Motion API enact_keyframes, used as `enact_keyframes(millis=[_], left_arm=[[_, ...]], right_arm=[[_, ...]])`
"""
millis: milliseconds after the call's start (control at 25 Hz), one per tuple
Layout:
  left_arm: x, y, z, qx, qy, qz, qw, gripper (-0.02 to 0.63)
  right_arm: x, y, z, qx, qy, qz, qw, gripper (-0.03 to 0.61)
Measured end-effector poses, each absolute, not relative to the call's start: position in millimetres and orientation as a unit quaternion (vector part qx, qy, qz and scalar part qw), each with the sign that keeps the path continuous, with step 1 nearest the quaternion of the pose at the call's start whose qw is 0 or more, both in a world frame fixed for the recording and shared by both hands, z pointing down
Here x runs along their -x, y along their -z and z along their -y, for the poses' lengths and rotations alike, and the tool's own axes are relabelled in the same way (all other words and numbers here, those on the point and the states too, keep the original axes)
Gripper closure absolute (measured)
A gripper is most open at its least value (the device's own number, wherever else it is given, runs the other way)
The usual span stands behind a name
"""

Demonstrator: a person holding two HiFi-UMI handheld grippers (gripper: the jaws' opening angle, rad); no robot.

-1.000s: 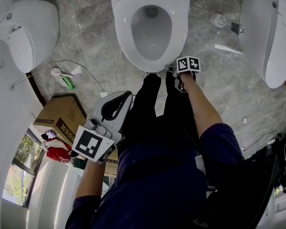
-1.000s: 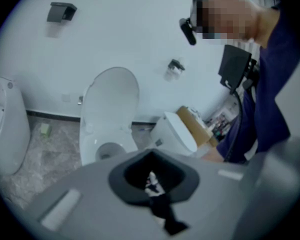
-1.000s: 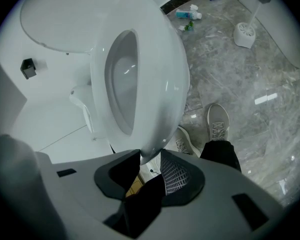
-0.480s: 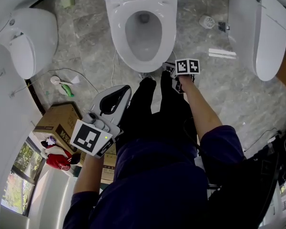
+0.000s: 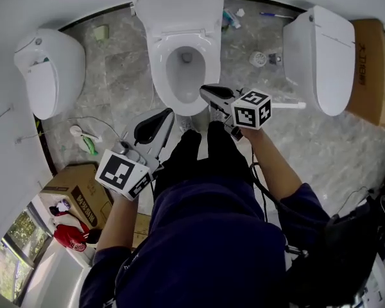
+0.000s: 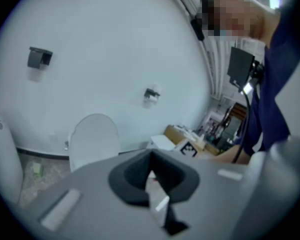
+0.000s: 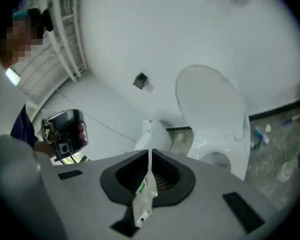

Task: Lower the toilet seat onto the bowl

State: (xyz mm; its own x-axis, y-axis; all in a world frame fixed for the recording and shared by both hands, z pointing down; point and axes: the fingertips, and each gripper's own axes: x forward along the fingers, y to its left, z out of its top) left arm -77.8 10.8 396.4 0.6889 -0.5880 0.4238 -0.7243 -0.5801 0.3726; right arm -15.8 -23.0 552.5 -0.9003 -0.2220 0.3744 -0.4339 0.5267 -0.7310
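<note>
The right hand-held gripper [image 5: 207,92] had just closed on what seemed a small wrapper [image 7: 142,196]; the left hand-held gripper [image 5: 164,117] was shut, empty. Pushed, not held, the raised toilet seat [image 5: 179,8] could slam down.

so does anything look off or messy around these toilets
Nothing spilled or broken, but loose bits litter the floor: a round white fitting right of the middle toilet, tubes and a pen by the wall, and a green tool at left.
</note>
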Motion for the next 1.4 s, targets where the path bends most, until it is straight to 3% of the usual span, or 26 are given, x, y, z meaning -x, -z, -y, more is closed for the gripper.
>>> enact_keyframes(millis=[240, 560, 1400], left_arm=[[64.3, -345.1, -13.2, -0.895, -0.093, 0.378, 0.219, 0.612], [55.8, -290.0, -15.6, -0.903, -0.054, 0.394, 0.162, 0.612], [57.6, -244.1, -13.2, -0.900, -0.023, 0.420, 0.116, 0.612]], right_arm=[[20.8, -408.0, 25.0, -0.175, -0.308, 0.932, 0.076, 0.554], [15.8, -301.0, 5.4, -0.172, -0.215, 0.961, 0.039, 0.568], [13.4, -253.6, -5.9, -0.174, -0.168, 0.969, 0.057, 0.571]])
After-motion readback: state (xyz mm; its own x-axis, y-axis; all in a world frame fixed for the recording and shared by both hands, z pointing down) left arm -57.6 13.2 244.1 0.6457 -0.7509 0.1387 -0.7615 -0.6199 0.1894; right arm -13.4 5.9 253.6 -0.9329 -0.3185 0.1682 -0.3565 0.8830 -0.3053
